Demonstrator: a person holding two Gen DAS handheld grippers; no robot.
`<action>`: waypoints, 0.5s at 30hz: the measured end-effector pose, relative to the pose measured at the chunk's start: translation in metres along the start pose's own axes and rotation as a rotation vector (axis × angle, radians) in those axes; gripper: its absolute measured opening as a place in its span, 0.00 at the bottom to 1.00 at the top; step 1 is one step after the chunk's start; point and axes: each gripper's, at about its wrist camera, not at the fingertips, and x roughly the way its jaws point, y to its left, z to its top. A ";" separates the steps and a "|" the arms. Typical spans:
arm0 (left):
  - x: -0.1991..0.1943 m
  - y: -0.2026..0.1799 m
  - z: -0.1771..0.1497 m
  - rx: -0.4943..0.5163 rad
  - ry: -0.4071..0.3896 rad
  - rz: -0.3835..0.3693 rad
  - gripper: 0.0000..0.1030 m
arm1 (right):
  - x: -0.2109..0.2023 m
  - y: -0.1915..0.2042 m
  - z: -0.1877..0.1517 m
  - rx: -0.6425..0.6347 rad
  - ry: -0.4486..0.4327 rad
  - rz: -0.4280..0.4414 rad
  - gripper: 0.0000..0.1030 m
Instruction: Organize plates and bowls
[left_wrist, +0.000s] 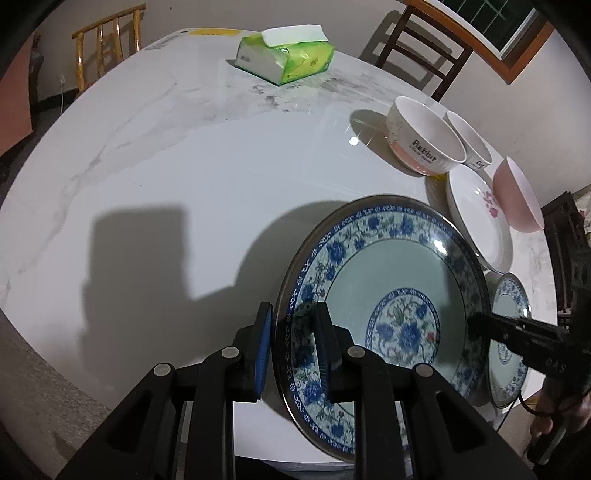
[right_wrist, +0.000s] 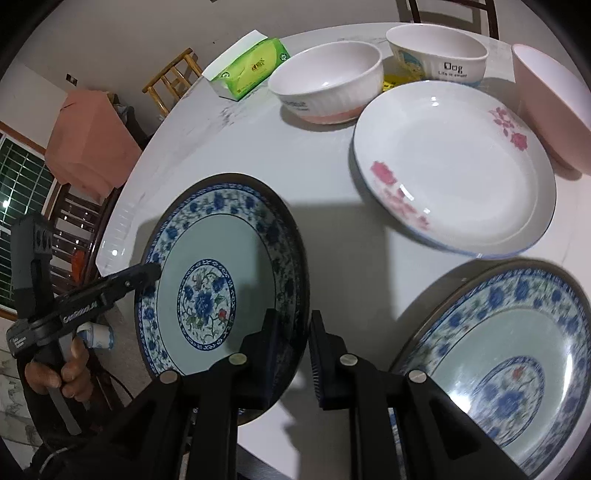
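A blue-and-white floral plate (left_wrist: 391, 280) (right_wrist: 221, 266) is held off the table by both grippers, tilted. My left gripper (left_wrist: 291, 314) is shut on its near rim, one finger on each face. My right gripper (right_wrist: 290, 321) is shut on the opposite rim; its black tip shows in the left wrist view (left_wrist: 480, 325). A second blue-and-white plate (right_wrist: 517, 354) (left_wrist: 511, 332) lies on the table to the right. A white plate with pink flowers (right_wrist: 454, 166) (left_wrist: 476, 218), two white printed bowls (right_wrist: 328, 81) (right_wrist: 436, 55) and a pink bowl (right_wrist: 550, 107) stand behind.
The round white marble table (left_wrist: 184, 177) carries a green tissue pack (left_wrist: 284, 55) (right_wrist: 247, 66) at the far side. Wooden chairs (left_wrist: 107, 40) (left_wrist: 424, 48) stand around the table. The table's front edge is close below both grippers.
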 end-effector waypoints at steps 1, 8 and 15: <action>0.000 0.002 0.000 -0.002 -0.001 0.004 0.18 | 0.001 0.001 -0.002 0.003 -0.001 0.002 0.16; 0.007 0.007 0.000 -0.008 0.003 0.016 0.18 | 0.013 0.003 -0.007 0.030 0.012 0.008 0.16; 0.015 0.012 0.002 -0.009 0.003 0.018 0.18 | 0.014 0.004 -0.011 0.042 0.017 0.014 0.16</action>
